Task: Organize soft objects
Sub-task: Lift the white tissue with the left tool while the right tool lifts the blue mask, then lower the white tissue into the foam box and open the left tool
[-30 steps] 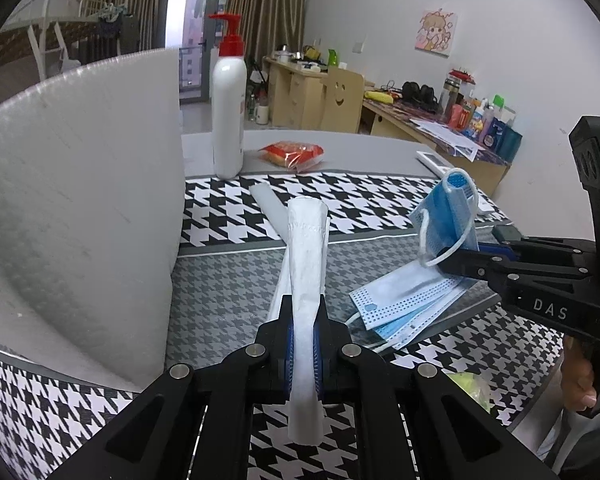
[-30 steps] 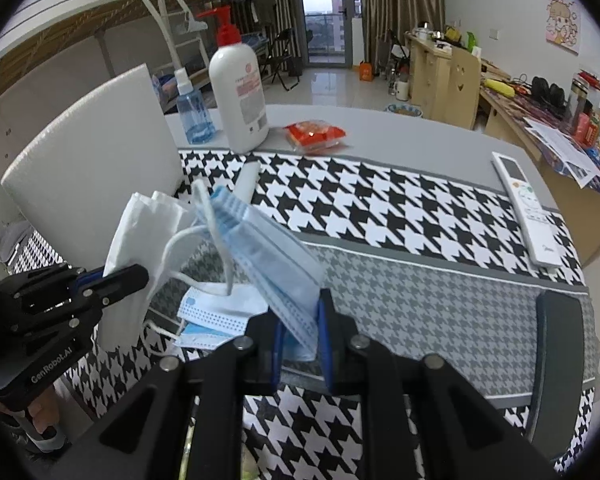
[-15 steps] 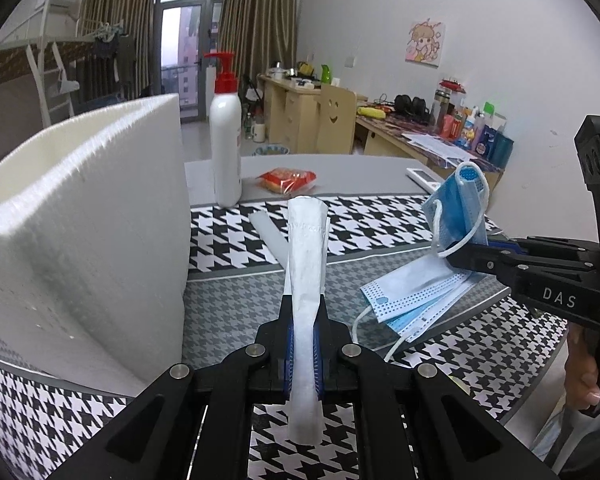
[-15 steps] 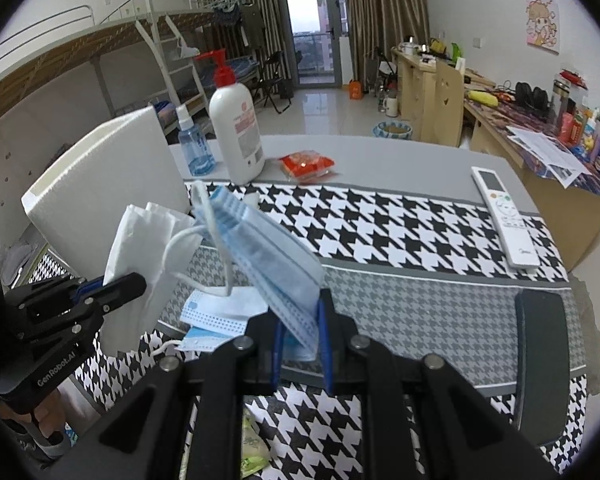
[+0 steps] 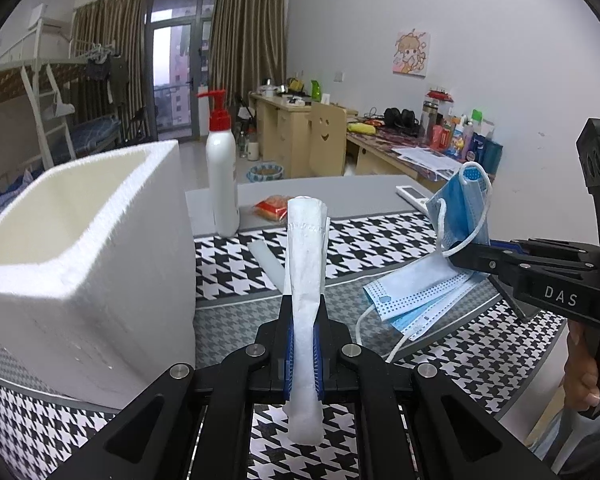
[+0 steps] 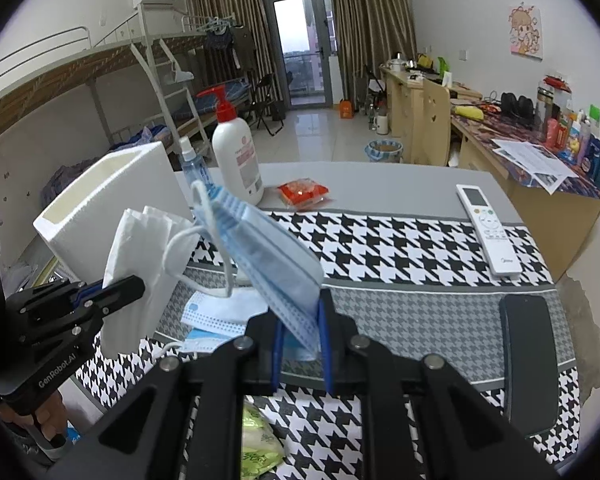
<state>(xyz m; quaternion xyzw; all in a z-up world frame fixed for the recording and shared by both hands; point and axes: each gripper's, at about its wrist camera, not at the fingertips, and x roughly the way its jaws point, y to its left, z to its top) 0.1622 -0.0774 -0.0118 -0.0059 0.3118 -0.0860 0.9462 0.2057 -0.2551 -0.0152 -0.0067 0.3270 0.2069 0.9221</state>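
Observation:
My left gripper (image 5: 303, 312) is shut on a folded white mask (image 5: 306, 256) that stands up between its pads; the right wrist view shows the same white mask (image 6: 140, 248) in the left gripper (image 6: 134, 286). My right gripper (image 6: 300, 320) is shut on a stack of blue masks (image 6: 268, 248), their ear loops hanging loose; the left wrist view has those blue masks (image 5: 464, 208) at the right gripper (image 5: 460, 258). More blue masks (image 5: 420, 296) lie flat on the houndstooth cloth (image 5: 360, 240). An open white foam box (image 5: 84, 248) stands at the left.
A white pump bottle (image 6: 236, 156) and a small blue spray bottle (image 6: 192, 164) stand behind the box. A red snack packet (image 6: 302, 192), a white remote (image 6: 488, 232) and a black phone (image 6: 528, 360) lie on the table. A green packet (image 6: 258, 440) sits near the front edge.
Both grippers have risen with their masks still held. The foam box's open top has come into sight and the table looks lower in both views.

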